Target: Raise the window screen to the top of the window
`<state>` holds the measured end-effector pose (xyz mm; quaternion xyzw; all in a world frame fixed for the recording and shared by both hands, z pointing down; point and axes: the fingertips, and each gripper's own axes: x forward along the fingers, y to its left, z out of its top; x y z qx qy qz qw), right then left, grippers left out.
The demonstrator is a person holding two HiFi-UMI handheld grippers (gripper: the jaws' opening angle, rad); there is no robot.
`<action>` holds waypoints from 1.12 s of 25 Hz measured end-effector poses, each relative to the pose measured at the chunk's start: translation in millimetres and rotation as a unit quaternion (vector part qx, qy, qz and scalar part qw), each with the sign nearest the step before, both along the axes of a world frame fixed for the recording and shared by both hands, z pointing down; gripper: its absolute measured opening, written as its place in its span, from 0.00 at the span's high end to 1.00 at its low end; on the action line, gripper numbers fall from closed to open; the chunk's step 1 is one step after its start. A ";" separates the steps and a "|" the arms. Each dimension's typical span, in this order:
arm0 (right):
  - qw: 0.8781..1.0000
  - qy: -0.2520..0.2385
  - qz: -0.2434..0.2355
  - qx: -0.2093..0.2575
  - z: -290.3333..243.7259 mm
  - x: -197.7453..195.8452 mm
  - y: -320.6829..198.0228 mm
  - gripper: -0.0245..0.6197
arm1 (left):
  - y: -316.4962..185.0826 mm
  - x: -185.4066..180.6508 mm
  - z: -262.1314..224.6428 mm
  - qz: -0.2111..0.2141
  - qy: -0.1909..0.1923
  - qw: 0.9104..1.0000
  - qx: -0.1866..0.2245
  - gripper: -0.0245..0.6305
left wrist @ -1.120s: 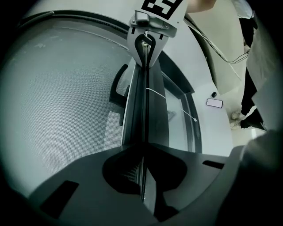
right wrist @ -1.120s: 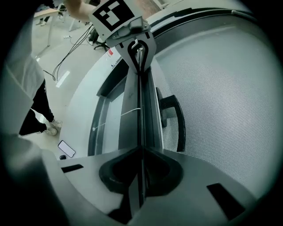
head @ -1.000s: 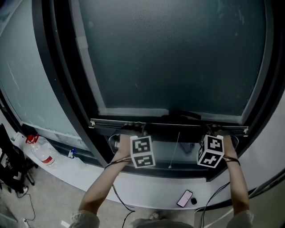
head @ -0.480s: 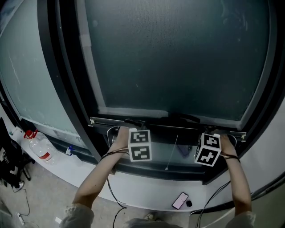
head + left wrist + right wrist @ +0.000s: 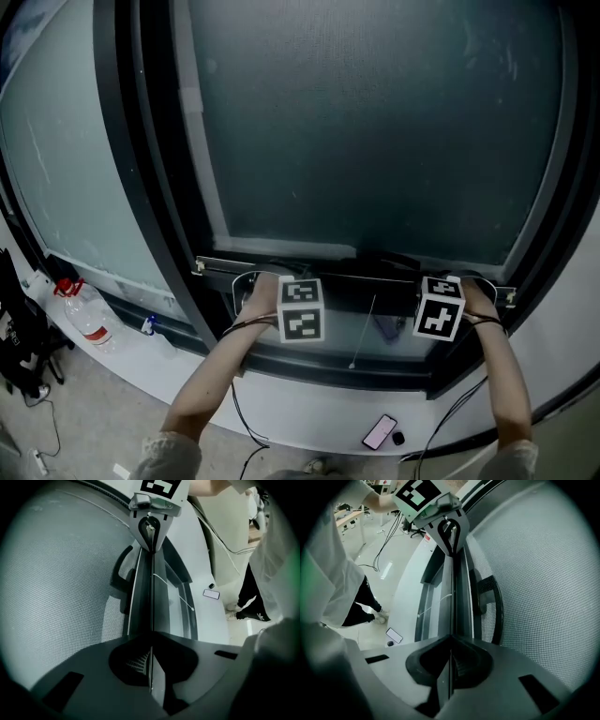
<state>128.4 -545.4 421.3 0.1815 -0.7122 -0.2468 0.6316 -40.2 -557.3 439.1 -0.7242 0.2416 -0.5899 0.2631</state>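
Note:
The window screen point(image 5: 375, 122) is a dark mesh whose bottom bar point(image 5: 356, 271) runs across the lower middle of the head view. My left gripper point(image 5: 272, 276) grips the bar's left part, and its marker cube point(image 5: 302, 311) hangs below. My right gripper point(image 5: 461, 279) grips the right part. In the left gripper view the jaws point(image 5: 151, 641) are shut on the bar's thin edge point(image 5: 152, 597), with the mesh point(image 5: 61, 583) at left. In the right gripper view the jaws point(image 5: 451, 641) are likewise shut on the bar point(image 5: 452, 597). A black handle point(image 5: 492, 606) sits mid-bar.
A dark window frame point(image 5: 131, 141) borders the screen on the left. A thin pull cord point(image 5: 364, 328) hangs below the bar. A phone point(image 5: 378, 432) lies on the white sill. A water bottle point(image 5: 86, 317) stands on the floor at left, beside cables.
Both grippers have tipped a little while staying on the bar. The bar keeps about the same height, and the head view has shifted slightly.

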 end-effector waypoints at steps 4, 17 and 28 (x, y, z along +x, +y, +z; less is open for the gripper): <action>1.000 -0.006 -0.003 0.020 -6.3 -0.9 2.8 0.94 | 2.0 -1.1 -6.7 -0.002 -0.002 1.000 0.014 0.93; 0.997 -0.014 -0.007 0.070 -41.4 -0.5 3.6 0.94 | 1.9 -2.4 -43.6 -0.019 0.002 0.997 0.071 0.93; 0.984 -0.007 -0.011 0.177 -138.5 2.9 -8.9 0.94 | -9.0 -3.2 -146.8 -0.027 0.016 0.984 0.176 0.93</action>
